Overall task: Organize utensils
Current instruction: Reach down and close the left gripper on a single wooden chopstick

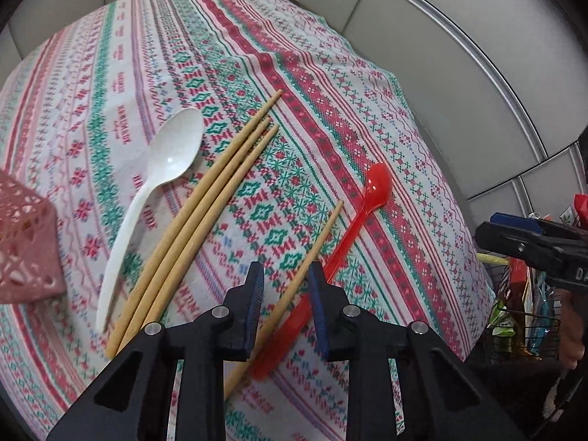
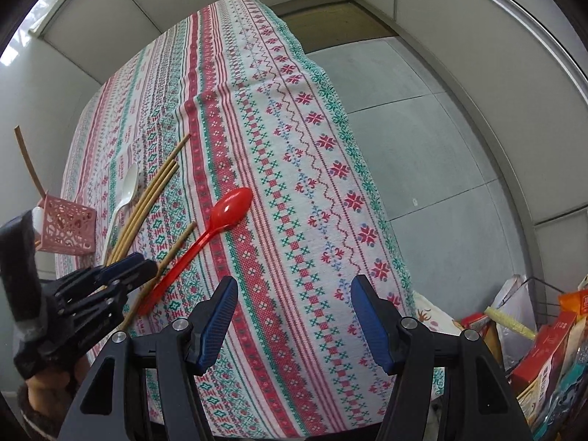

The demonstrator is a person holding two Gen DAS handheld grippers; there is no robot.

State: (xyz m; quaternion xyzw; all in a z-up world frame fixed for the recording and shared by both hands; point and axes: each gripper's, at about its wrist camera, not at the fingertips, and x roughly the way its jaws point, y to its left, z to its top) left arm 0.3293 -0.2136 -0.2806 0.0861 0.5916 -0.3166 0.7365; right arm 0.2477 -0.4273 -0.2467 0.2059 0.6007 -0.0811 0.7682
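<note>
Woven cloth, matt wood, glossy plastic

The tablecloth (image 1: 330,84) is patterned woven cloth, matt and slightly wrinkled. The chopsticks (image 1: 205,198) look like pale wood with a dull, smooth finish. The red spoon (image 2: 220,220) is shiny translucent plastic; the white spoon (image 1: 161,169) is smooth glossy plastic. The pink basket (image 2: 68,226) is matt perforated plastic. Left gripper (image 1: 286,275) pads are ribbed blue, on matt black plastic.

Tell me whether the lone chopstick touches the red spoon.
Touching: in the left wrist view the lone chopstick crosses the red spoon handle.
</note>
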